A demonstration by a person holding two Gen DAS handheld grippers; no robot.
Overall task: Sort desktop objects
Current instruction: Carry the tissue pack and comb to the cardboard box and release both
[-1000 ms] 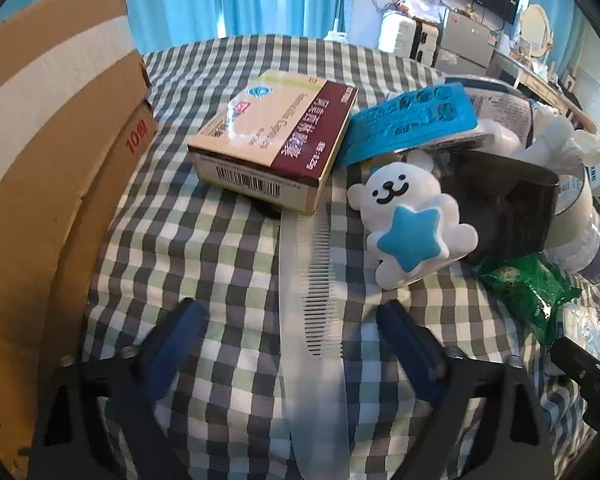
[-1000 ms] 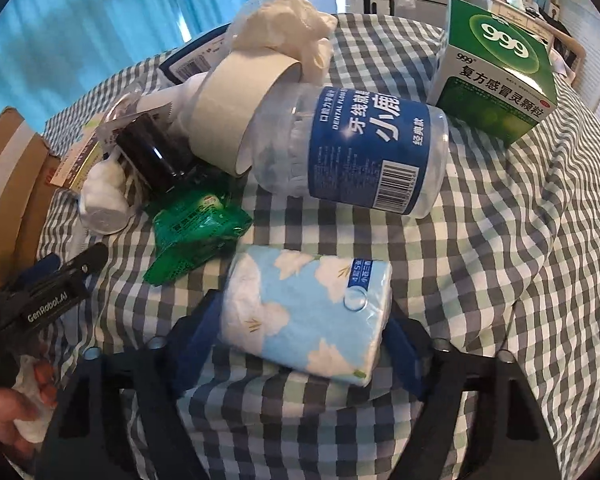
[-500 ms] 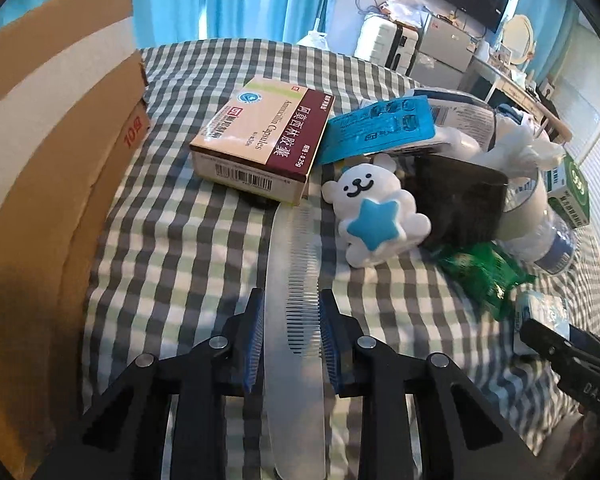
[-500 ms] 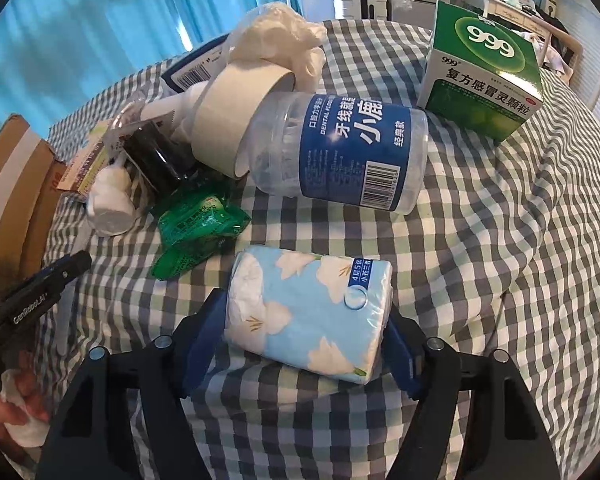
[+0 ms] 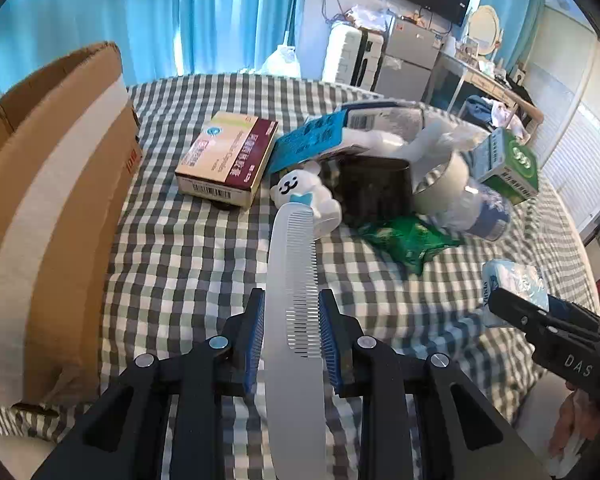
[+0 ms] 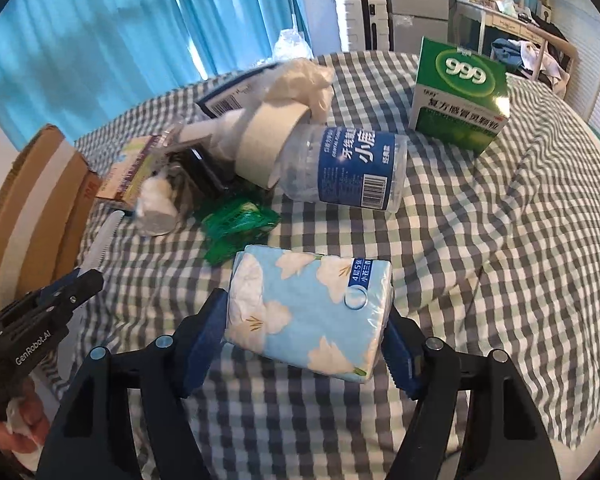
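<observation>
Nearest the left wrist camera, the left tongs [image 5: 291, 334] are clamped on the translucent white plastic comb [image 5: 294, 280], blue pads pressing its spine and its teeth near the handle end, so the long toothed part sticks forward and clear of the checked cloth; a grip across the width seems chosen because the comb is flat and thin. The right tongs [image 6: 306, 338] are clamped on the pale blue, flower-printed packet of tissues [image 6: 308, 312], pads on its two short ends, where the soft pack gives a firm purchase; it appears lifted off the desk [image 6: 500, 240], though the view does not settle this. Just beyond lie the crumpled green foil packet [image 6: 236, 220] and a clear cylindrical tub with a blue label [image 6: 348, 168] on its side, with a white bear-shaped toy [image 5: 304, 196] beside them. Farther off stands the green carton marked 999 [image 6: 460, 96]. The open brown cardboard box [image 5: 48, 200] at the left edge is probably where sorted things go.
</observation>
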